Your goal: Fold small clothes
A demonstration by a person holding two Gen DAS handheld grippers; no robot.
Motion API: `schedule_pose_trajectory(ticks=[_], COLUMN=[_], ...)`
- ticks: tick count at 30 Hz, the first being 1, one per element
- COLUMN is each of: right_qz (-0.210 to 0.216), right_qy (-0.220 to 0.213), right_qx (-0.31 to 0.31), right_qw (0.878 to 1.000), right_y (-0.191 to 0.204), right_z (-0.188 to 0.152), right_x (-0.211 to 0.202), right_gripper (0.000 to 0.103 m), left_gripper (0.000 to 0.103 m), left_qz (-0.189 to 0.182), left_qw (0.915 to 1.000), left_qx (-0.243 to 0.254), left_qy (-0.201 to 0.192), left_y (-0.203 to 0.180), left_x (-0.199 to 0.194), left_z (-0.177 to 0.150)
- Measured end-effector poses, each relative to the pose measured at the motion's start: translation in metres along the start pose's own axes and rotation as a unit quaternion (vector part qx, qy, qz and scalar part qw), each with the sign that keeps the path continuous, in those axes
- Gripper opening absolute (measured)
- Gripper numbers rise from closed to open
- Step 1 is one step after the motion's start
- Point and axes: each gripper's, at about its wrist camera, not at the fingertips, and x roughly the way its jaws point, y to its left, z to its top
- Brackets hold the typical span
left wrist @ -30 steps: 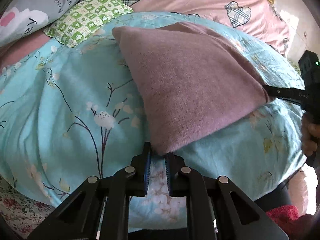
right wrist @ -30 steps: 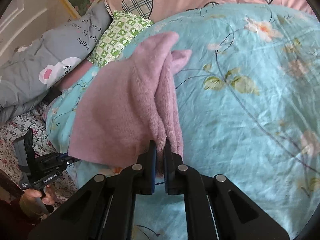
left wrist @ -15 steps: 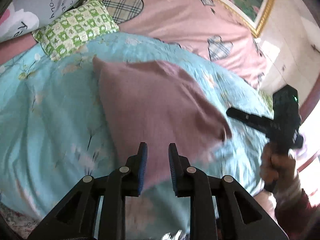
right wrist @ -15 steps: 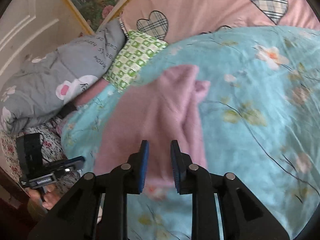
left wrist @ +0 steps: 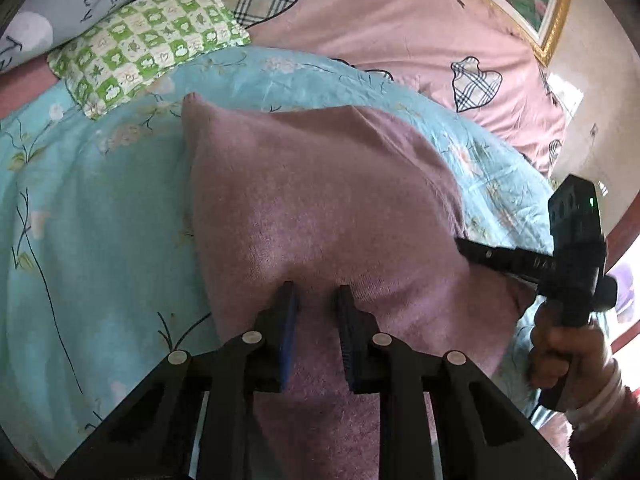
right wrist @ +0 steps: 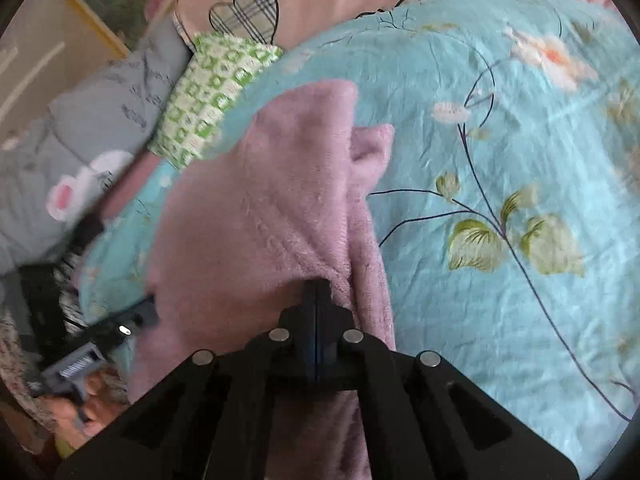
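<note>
One mauve fleece garment [left wrist: 320, 200] lies on the turquoise flowered quilt [left wrist: 100, 220] that covers the bed, with its nearer part lifted off the quilt toward both cameras. There are two tongs. The left tongs [left wrist: 314, 300] are closing, their blue-padded fingers still apart, with a ridge of the fleece between them. The right tongs [right wrist: 316, 292] are pressed together on a fold of the garment's edge. Beyond the quilt's far edge lie one green checked pillow [left wrist: 148, 52], one grey printed pillow [right wrist: 80, 152] and one pink heart-patterned cover [left wrist: 400, 28].

The left wrist view alone shows the garment's broad, smooth top face, and a hand [left wrist: 568, 356] holding the right tongs at its right edge. The right wrist view alone shows a second fleece layer [right wrist: 372, 152] poking out beside the top layer, and the left tongs, blurred, at the garment's left edge.
</note>
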Motion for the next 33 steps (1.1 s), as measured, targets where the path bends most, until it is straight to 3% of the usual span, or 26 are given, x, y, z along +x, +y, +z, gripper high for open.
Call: schedule_pose_trajectory(ticks=[6,10,12,14,16,18,23,25,27,31,33], right_qz=[0.003,0.023,-0.003,-0.061,-0.065,-0.051,-0.119,-0.081,-0.064,-0.024,-0.030], right_qy=[-0.019,-0.029,-0.015,0.005,0.013,0.006,-0.003,-0.016,-0.041,-0.056,-0.052], right_qx=[-0.025,-0.081,-0.100,-0.106,-0.088,-0.066,-0.071,-0.050,-0.052,-0.079,-0.094], right_qw=[1.000,0.996,0.995,0.993,0.994,0.997,0.990,0.995,0.996,0.995,0.994], right_y=[0.015,0.042,0.046,0.035,0.018,0.008,0.004,0.000,0.005,0.029,0.040], right_z=[-0.004,-0.026,-0.041,-0.054,-0.064,-0.067,-0.068,-0.070,-0.074,-0.076,-0.076], right_x=[-0.030,-0.061,-0.066,-0.063,-0.060,-0.065,-0.082,-0.096,-0.114,-0.122,-0.115], right_gripper=[0.003,0.003,0.004,0.003,0.000,0.000,0.006,0.006,0.006,0.006,0.007], left_gripper=[0.020,0.021,0.021,0.020,0.018,0.017,0.017,0.023,0.038,0.040,0.040], left_qz=[0.007,-0.042,-0.055,-0.026,-0.031,-0.044,-0.026,-0.025,-0.027,-0.028,-0.026], left_qw=[0.9999,0.9989,0.9980,0.9982,0.9978,0.9979,0.9977,0.9981,0.9985,0.9987,0.9987], left_qx=[0.006,0.016,0.033,0.050,0.039,0.030,0.049,0.045,0.038,0.038,0.040], left_qy=[-0.015,-0.014,0.003,0.023,0.044,0.038,0.039,0.034,0.028,0.020,0.018], left_y=[-0.011,-0.021,-0.026,-0.026,-0.015,-0.009,-0.013,-0.015,-0.017,-0.022,-0.022], left_x=[-0.036,-0.065,-0.065,-0.052,-0.040,-0.042,-0.049,-0.056,-0.066,-0.076,-0.075], left_z=[-0.009,-0.038,-0.052,-0.065,-0.076,-0.077,-0.072,-0.072,-0.070,-0.070,-0.070])
